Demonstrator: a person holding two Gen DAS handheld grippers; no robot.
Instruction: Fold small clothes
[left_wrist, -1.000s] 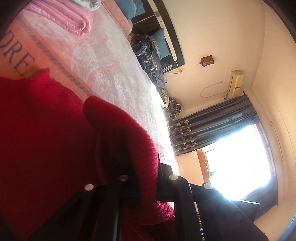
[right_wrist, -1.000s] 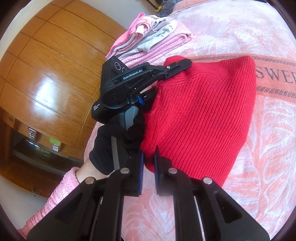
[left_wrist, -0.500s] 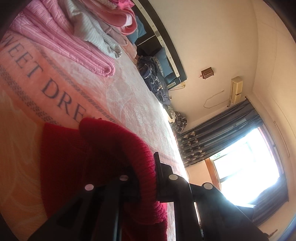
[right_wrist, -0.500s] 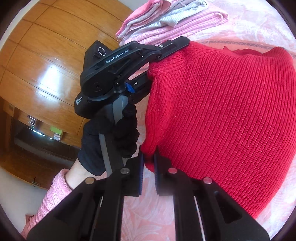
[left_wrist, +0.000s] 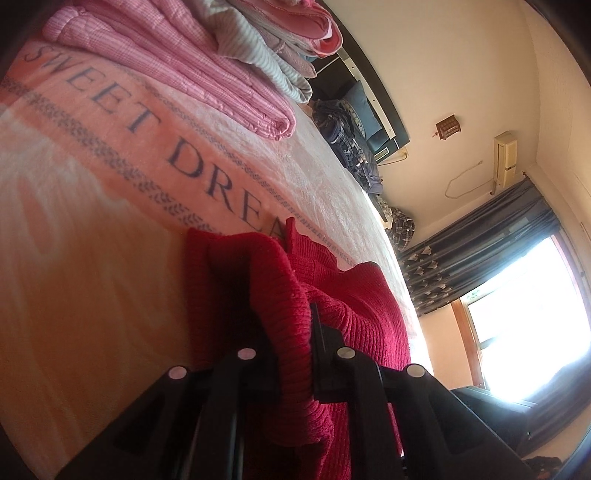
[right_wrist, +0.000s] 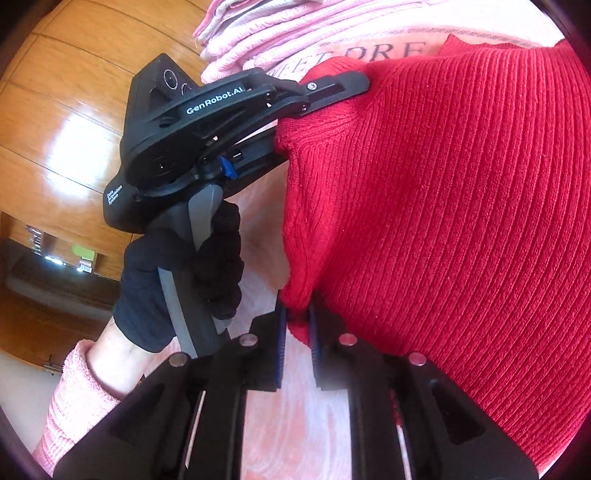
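Red sweater is spread on the pink blanket near a stack of folded clothes, with the left gripper pinched tight on a bunched fold and the right gripper nearly closed, clamping its edge.

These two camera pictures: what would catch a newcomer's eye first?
A bright red ribbed sweater fills the right wrist view, lying on a pink blanket lettered "SWEET DREA". Both black grippers pinch its near edge: the right gripper at the bottom, the left gripper above it, held by a black-gloved hand. Folded pink clothes are stacked beyond.
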